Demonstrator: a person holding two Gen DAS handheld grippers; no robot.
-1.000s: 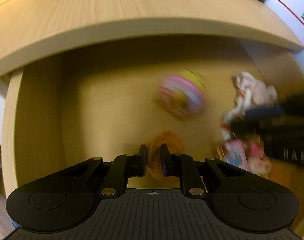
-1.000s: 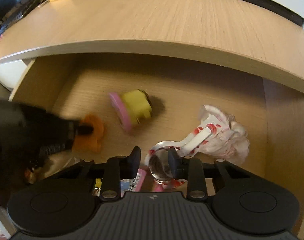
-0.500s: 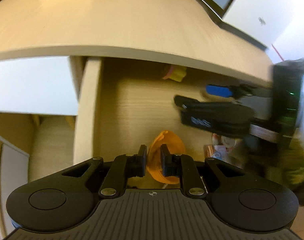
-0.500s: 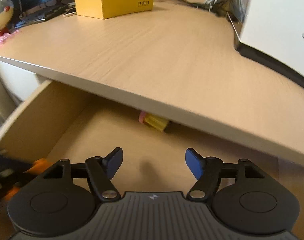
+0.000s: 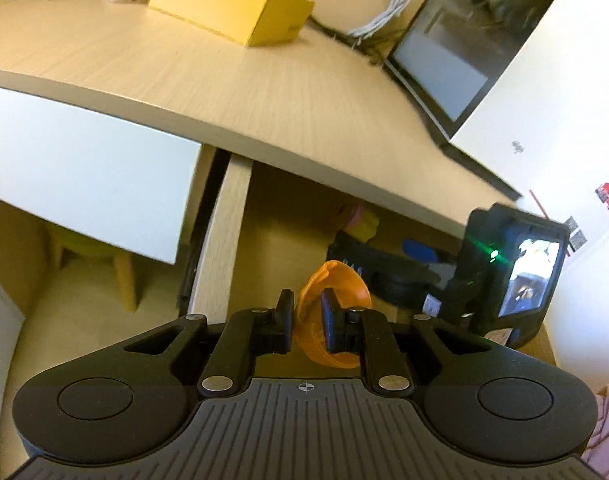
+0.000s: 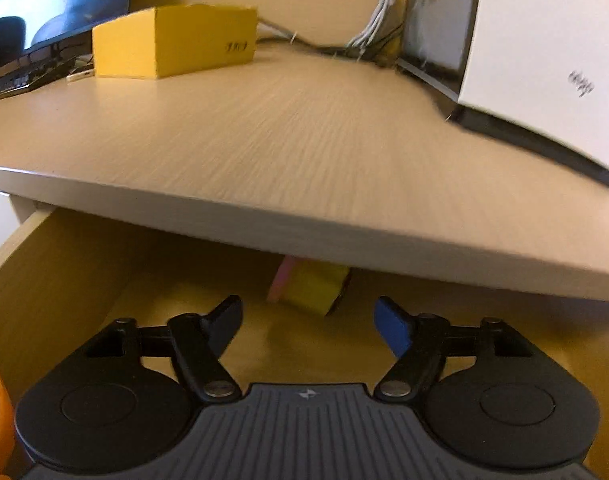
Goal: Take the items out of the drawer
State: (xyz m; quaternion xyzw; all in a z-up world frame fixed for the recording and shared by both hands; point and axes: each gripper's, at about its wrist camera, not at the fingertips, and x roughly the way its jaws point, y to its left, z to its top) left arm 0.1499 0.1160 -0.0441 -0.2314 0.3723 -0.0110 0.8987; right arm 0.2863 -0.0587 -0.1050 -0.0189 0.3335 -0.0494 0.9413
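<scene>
Both of your tools have lifted away from the drawer (image 6: pixel 44 280) floor. Left tool (image 5: pixel 306 322) grips the orange toy (image 5: pixel 336 284), raised above the drawer. Right tool (image 6: pixel 306 328) has just been opening, nothing between its pads; the yellow toy (image 6: pixel 312 286) lies ahead under the worktop (image 6: pixel 284 140). Next: set the orange toy on the worktop.

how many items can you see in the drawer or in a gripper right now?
2. An orange item is clamped in the left gripper above the drawer; a yellow-and-pink item lies at the back under the desktop. The right gripper is empty. Others may be hidden.
</scene>
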